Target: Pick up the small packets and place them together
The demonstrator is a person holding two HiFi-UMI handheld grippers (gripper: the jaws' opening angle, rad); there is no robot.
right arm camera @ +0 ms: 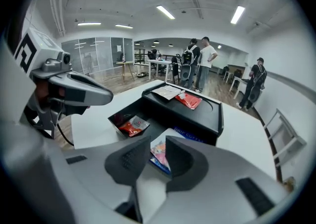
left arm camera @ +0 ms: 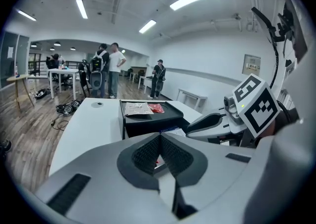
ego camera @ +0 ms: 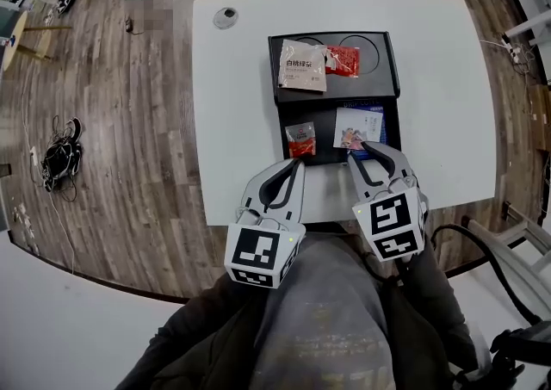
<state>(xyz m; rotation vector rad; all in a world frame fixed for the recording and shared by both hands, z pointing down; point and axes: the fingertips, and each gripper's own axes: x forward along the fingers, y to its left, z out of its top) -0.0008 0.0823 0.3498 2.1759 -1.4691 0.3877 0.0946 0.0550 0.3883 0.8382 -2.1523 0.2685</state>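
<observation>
Tabletop tray (ego camera: 392, 78) holds small red packet (ego camera: 300, 139), lengthwise toward the person.

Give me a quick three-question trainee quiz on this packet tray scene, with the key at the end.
1. Multiple choice: what lies beside the white packet on the upper level of the tray? A) a red packet B) a green packet C) a yellow packet
2. True or false: the left gripper has its jaws wide apart.
3. Fill in: the right gripper, jaws apart, points at the ____ packet lying on the blue-and-white packet.
Key: 1 A; 2 false, they are together; 3 pink packet.
</observation>
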